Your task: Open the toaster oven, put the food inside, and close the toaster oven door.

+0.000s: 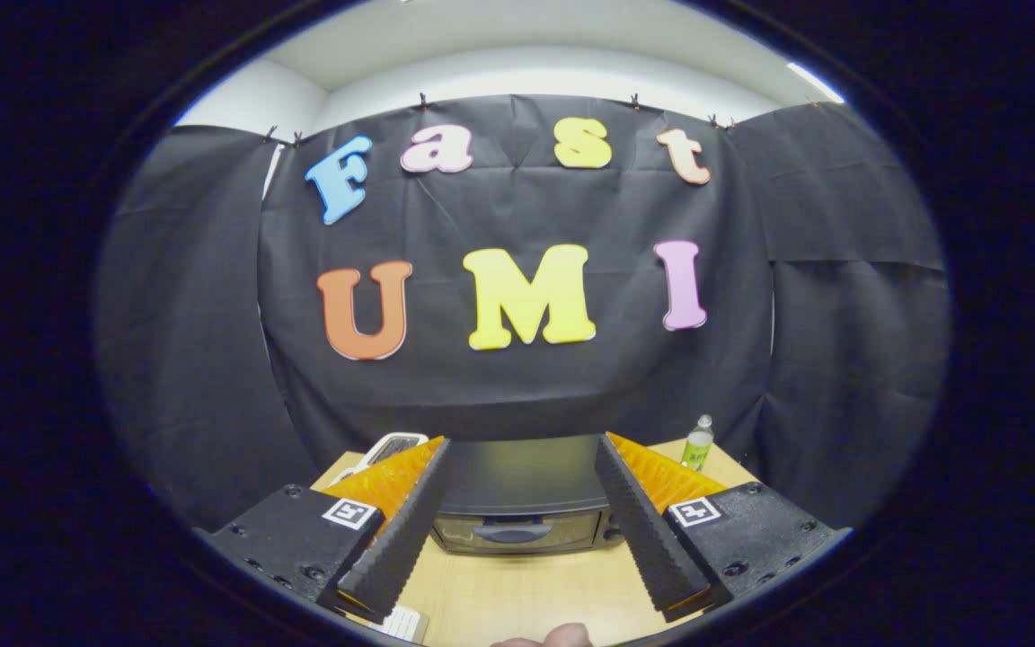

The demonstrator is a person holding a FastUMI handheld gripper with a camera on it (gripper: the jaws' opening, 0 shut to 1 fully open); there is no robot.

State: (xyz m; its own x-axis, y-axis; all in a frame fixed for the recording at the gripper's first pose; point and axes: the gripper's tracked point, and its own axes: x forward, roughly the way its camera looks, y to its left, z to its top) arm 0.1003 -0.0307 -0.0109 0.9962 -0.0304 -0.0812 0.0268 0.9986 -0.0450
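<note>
A dark toaster oven stands on the wooden table, its door shut, with the handle across the top of the glass front. My gripper is open above the table. It hangs some way in front of the oven, which shows between the two fingers. Nothing is held between the fingers. A rounded pale brown piece, perhaps the food, lies near me below the fingers, and I cannot tell what it is.
A small clear bottle with a green label stands on the table to the right of the oven. A white device sits behind the left finger. A small white object lies on the table near the left finger's base.
</note>
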